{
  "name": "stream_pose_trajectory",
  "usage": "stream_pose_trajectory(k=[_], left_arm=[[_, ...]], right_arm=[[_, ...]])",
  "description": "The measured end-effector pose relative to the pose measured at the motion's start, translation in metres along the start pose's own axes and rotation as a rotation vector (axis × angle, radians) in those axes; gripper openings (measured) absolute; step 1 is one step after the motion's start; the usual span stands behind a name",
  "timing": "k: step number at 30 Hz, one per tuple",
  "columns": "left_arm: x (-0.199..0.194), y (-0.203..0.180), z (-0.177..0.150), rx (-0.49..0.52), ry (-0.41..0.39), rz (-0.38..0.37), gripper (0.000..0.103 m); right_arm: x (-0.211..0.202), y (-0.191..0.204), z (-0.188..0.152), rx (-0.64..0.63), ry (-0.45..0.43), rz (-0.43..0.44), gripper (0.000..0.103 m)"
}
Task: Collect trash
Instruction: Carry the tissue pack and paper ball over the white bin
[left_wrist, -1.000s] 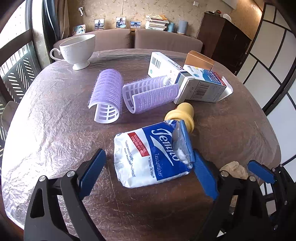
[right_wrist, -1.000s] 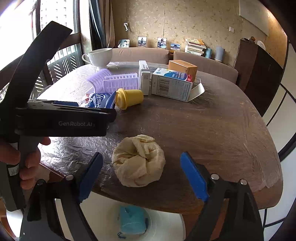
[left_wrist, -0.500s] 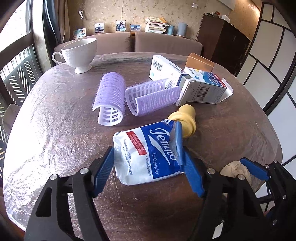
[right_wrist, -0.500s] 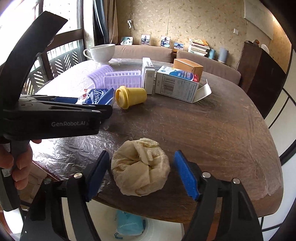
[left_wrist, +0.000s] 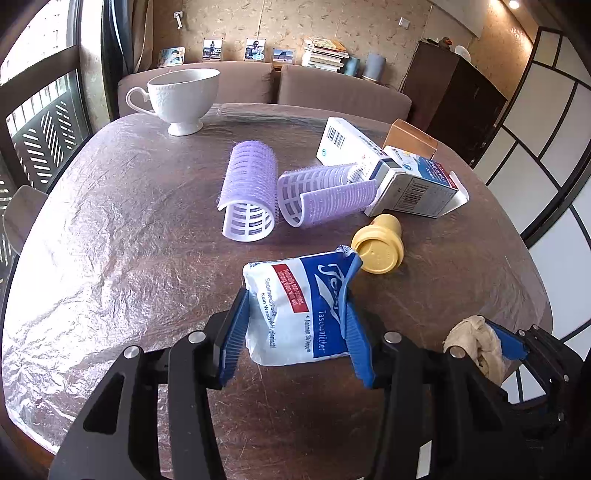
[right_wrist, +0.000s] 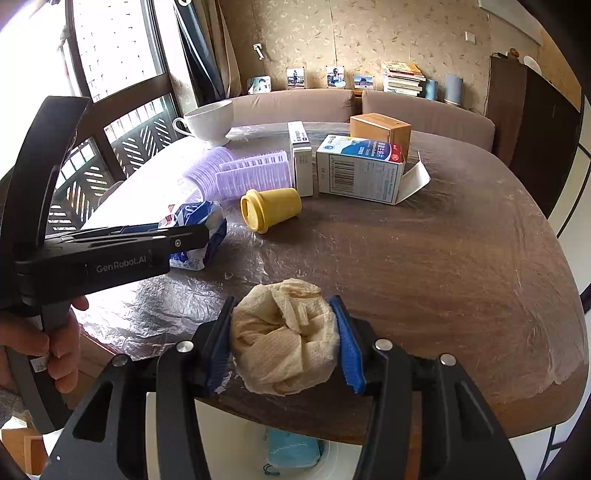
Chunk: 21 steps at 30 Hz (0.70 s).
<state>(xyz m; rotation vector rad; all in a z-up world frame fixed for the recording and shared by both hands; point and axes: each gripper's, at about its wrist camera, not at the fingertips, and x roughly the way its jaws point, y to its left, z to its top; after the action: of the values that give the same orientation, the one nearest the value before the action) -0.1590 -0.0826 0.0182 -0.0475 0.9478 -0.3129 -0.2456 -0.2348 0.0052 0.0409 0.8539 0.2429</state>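
My left gripper (left_wrist: 295, 332) is shut on a blue and white tissue packet (left_wrist: 295, 306) that rests on the table; the packet also shows in the right wrist view (right_wrist: 195, 236). My right gripper (right_wrist: 282, 341) is shut on a crumpled beige paper wad (right_wrist: 284, 339) at the table's near edge; the wad also shows in the left wrist view (left_wrist: 472, 347). A white bin (right_wrist: 332, 458) with a blue scrap (right_wrist: 293, 448) inside stands below the table edge.
On the foil-covered table (left_wrist: 92, 240) lie two purple hair rollers (left_wrist: 251, 192), a yellow cap (left_wrist: 378, 243), an open blue and white carton (left_wrist: 417, 188), a white box (left_wrist: 343, 142), an orange box (left_wrist: 410, 138) and a white cup (left_wrist: 181, 98). A sofa stands behind.
Both grippers have closed: the left jaws came in onto the tissue packet and the right jaws onto the paper wad.
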Motion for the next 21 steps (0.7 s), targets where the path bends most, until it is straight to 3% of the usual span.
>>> stream_pose_trajectory(k=[21], left_arm=[[-0.037, -0.003, -0.019, -0.011, -0.037, 0.027, 0.050]], right_arm=[[-0.013, -0.011, 0.009, 0.048, 0.022, 0.005, 0.049]])
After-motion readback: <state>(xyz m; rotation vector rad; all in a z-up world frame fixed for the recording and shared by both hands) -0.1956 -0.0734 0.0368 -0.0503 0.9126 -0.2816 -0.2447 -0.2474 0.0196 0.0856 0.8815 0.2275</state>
